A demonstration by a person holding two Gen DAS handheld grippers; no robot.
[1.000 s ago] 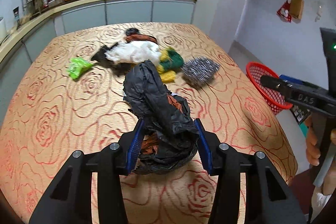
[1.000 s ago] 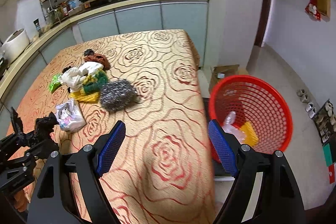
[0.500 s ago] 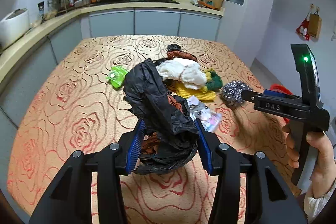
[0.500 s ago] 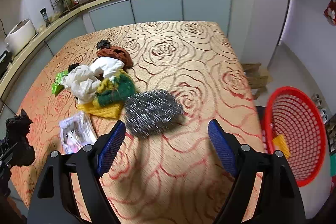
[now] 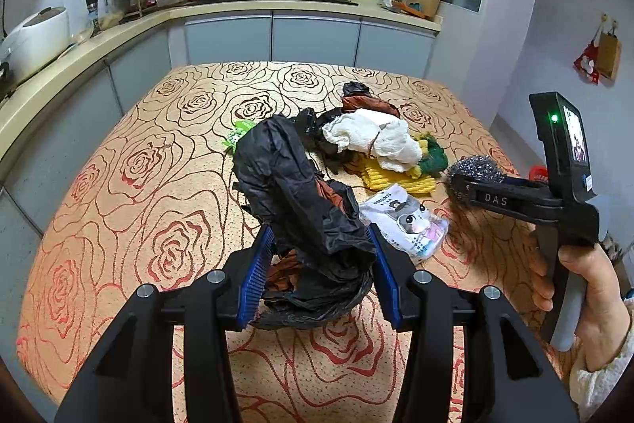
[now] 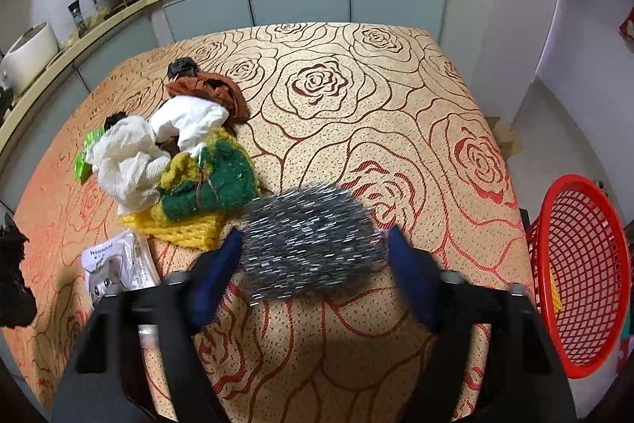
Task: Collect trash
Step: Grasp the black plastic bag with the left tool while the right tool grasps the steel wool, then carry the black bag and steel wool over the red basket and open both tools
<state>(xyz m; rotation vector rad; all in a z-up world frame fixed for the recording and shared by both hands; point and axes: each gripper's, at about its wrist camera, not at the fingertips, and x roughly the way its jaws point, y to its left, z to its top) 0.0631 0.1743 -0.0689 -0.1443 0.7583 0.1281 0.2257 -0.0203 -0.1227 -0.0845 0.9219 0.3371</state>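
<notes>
My left gripper is shut on a crumpled black plastic bag with brown scraps inside, held just above the rose-patterned tablecloth. A silver steel-wool ball lies on the table between the blue pads of my right gripper. Its jaws are closing, with each pad right at one side of the ball; the picture is blurred there. In the left wrist view the right gripper shows side-on at the right, held by a hand, with the steel wool at its tip.
A pile of white cloth, green-and-yellow scrubber and brown rag lies left of the steel wool. A white cat-print packet lies nearer. A red mesh basket stands off the table's right edge. Kitchen counters run behind.
My right gripper swung away from the red basket, came down over the steel wool, and its jaws narrowed around it. The left gripper shifted sideways, still holding the black bag.
</notes>
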